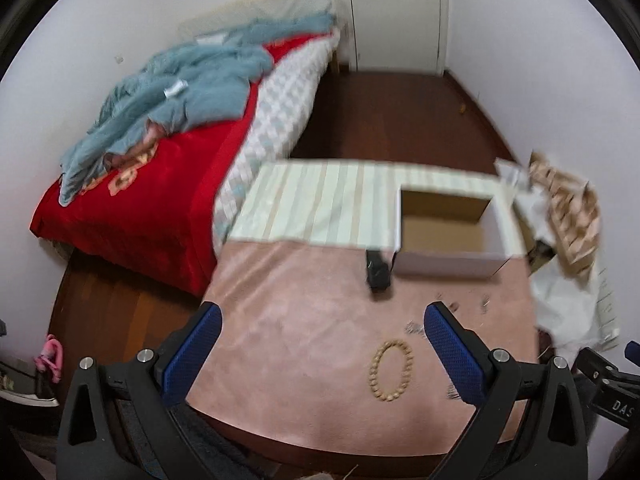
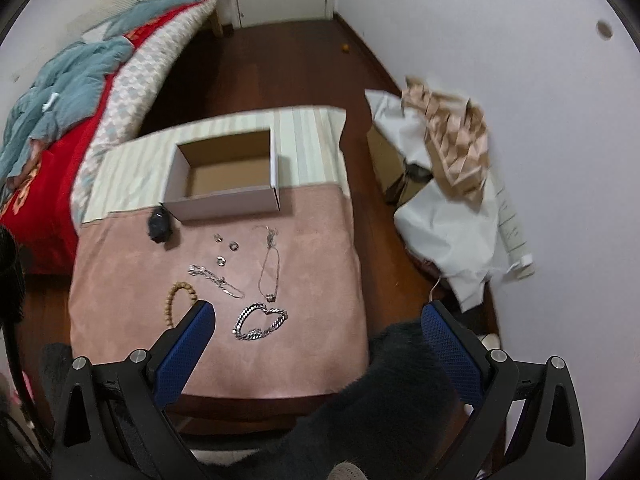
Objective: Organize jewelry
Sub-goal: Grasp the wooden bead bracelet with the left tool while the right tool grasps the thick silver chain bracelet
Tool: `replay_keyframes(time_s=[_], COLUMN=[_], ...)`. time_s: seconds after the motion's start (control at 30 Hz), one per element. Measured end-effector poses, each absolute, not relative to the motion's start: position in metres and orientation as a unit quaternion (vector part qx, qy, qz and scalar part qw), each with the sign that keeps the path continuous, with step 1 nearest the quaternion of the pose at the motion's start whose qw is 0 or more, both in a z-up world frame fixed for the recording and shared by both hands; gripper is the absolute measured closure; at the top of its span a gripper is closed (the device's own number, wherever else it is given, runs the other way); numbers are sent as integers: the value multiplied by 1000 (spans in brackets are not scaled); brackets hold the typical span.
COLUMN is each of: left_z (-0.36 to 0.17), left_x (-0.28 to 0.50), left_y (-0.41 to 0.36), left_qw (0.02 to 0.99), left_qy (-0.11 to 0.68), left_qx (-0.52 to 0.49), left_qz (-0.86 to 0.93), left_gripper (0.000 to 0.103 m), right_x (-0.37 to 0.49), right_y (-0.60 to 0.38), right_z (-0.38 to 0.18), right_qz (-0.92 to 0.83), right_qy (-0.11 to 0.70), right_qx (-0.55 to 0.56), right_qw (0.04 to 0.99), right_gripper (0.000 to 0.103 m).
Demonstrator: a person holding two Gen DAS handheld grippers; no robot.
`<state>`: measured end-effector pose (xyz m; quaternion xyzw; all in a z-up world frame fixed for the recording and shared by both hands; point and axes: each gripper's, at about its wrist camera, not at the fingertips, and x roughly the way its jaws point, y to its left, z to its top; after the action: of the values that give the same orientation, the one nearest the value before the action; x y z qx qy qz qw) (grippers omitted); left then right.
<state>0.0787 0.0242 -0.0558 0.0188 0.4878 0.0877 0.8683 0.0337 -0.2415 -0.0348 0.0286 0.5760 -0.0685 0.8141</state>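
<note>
both grippers hang above the near edge of the pink suede-like table cover (image 2: 312,280), and both have the blue-padded jaws spread wide with nothing between them. the left gripper (image 1: 320,354) is over the round bracelet of pale wooden beads (image 1: 391,371), which lies near the near edge, left of the middle. the right gripper (image 2: 316,354) is nearest to the heavy silver chain bracelet (image 2: 260,321). the thin silver necklace with a small pendant (image 2: 269,268), three small silver rings (image 2: 224,248) and a small black watch-like object (image 2: 159,225) lie further in. the empty white cardboard box (image 2: 226,202) stands at the far edge. i think the good way is to begin with one bracelet: lower straight down, close across one side of the loop, lift clear, then release low inside the box.
</note>
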Motion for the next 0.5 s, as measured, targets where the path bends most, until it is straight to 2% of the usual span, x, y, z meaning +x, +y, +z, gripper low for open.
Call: replay_keyframes(time_s=[0.27, 0.5], left_z=[-163, -224], left_x=[98, 101], left_y=[16, 10], left_qw=[804, 765], left_qy=[586, 636], left_qx=[51, 67], left_qz=[85, 77], left_gripper=[0, 0], right_x=[67, 63], right_y=[-243, -241], right_z=[-165, -237], right_qz=[-62, -67], right_qy=[657, 692], right_qx=[67, 93], right_qw=[749, 713], right_gripper=[0, 10])
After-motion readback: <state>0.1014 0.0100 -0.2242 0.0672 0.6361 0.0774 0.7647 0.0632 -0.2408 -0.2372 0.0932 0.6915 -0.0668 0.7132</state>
